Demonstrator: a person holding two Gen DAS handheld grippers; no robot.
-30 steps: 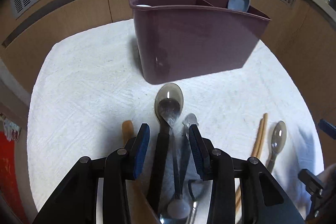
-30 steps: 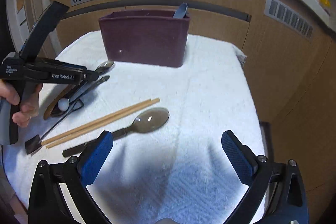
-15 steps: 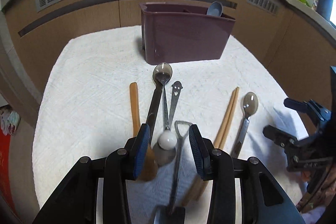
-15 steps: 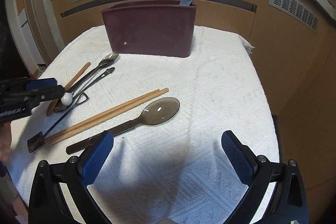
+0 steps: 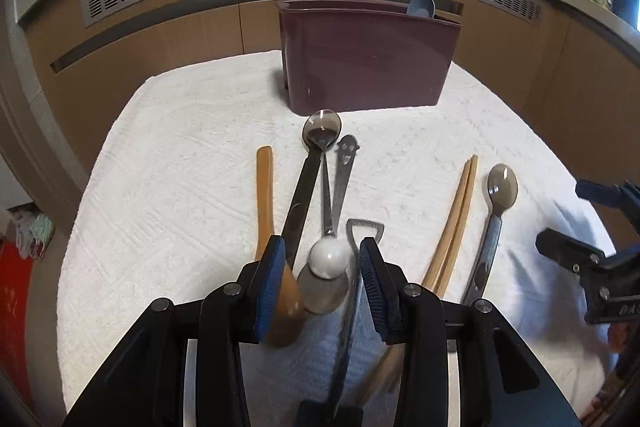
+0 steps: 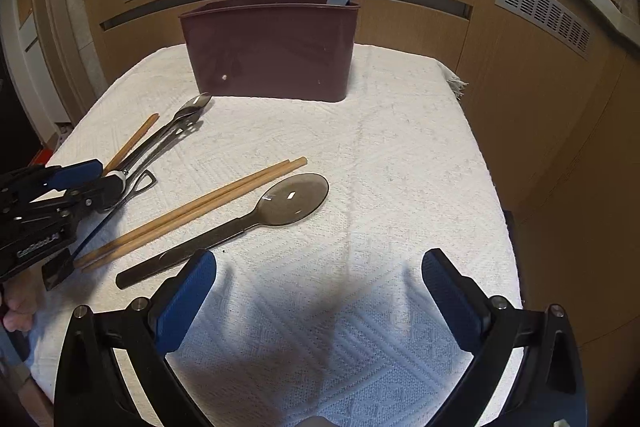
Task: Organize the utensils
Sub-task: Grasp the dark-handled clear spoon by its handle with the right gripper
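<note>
We are looking over a white textured cloth (image 5: 168, 187) on the bench, with a dark maroon holder (image 5: 368, 59) standing at its far side and a pale blue spoon (image 5: 420, 6) poking up from its right end. Near the left tool (image 5: 322, 263) a cluster of utensils is lying lengthwise: a wooden spoon (image 5: 265, 187) on the left, a long smoky translucent spoon (image 5: 316, 147) with a dark handle, a thin metal piece with a smiling face (image 5: 346, 157), a white ball-ended utensil (image 5: 330, 257), and a bottle opener (image 5: 366, 229). The left tool's blue pads are standing partly apart, clear of everything, with the white ball showing between them and the wooden spoon's bowl under the left pad. To the right a pair of wooden chopsticks (image 6: 192, 211) is lying beside a second smoky spoon (image 6: 288, 201), just beyond the right tool (image 6: 320, 291), whose jaws are spread wide and holding nothing.
</note>
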